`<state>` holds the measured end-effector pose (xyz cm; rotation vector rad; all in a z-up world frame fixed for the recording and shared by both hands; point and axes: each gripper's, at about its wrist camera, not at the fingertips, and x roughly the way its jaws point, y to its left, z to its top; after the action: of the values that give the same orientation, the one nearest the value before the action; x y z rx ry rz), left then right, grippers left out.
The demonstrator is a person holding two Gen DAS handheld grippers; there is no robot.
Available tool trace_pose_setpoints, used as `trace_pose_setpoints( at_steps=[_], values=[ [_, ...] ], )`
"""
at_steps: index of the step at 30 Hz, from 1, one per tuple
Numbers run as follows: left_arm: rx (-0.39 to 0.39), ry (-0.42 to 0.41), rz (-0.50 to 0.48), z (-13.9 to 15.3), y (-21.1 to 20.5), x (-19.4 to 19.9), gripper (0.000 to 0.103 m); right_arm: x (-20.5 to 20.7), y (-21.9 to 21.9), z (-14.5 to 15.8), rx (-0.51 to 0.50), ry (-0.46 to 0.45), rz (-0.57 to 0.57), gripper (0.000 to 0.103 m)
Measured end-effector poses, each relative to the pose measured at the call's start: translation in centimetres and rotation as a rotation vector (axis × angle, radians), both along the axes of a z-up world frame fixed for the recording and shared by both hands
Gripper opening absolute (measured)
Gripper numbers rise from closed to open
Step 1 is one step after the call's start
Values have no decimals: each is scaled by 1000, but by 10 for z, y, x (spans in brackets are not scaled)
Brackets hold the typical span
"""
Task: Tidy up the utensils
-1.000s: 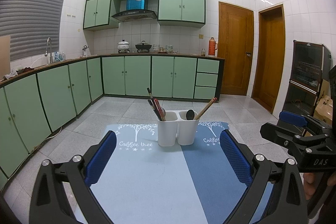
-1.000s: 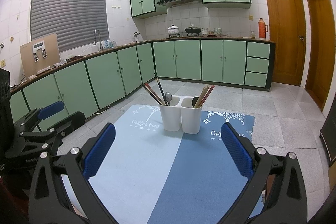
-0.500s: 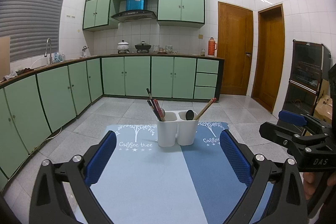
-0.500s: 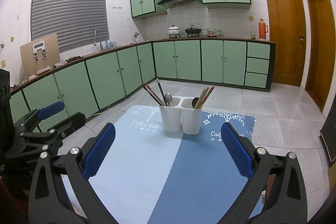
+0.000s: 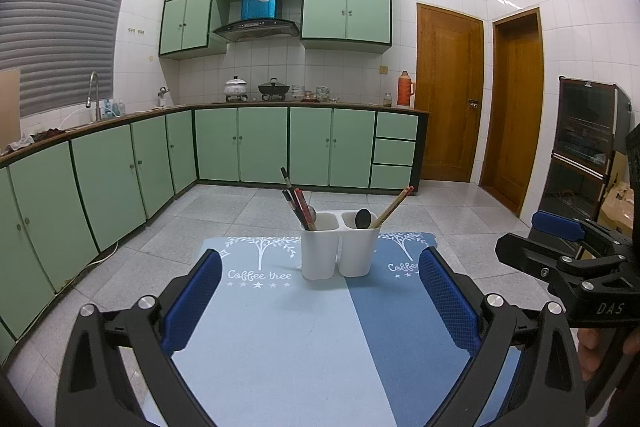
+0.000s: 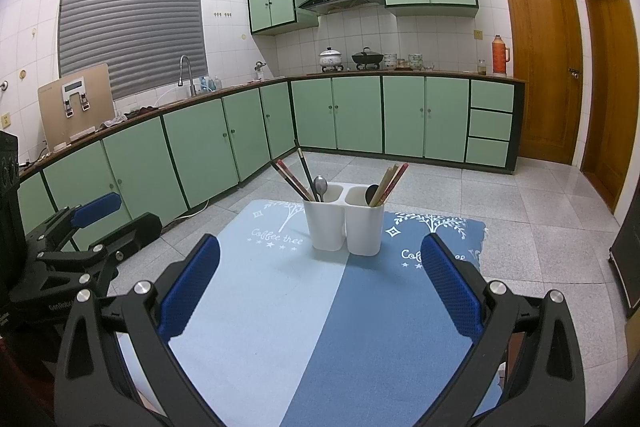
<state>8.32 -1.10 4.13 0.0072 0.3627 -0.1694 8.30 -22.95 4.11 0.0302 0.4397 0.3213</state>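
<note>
Both grippers, left gripper (image 5: 320, 297) and right gripper (image 6: 320, 285), hover wide open and empty before the smooth white twin-cup holder (image 5: 339, 249) bristling with slim chopsticks (image 6: 291, 181) on a blue mat (image 5: 304, 339).

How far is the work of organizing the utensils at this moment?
Done, it seems: the chopsticks and spoons all stand in the white two-cup holder, and none lies on the blue mat. In hand: nothing; the left hand-held gripper and right hand-held gripper are open. Left: nothing visible.
</note>
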Motion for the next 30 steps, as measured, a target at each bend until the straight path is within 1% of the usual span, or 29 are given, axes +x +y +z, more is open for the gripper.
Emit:
trace_pose_setpoints(
  at_steps=[30],
  values=[
    [-3,4,4,-1,-2,0,97,3,-4,-2,-2,8,-3,98]
  ],
)
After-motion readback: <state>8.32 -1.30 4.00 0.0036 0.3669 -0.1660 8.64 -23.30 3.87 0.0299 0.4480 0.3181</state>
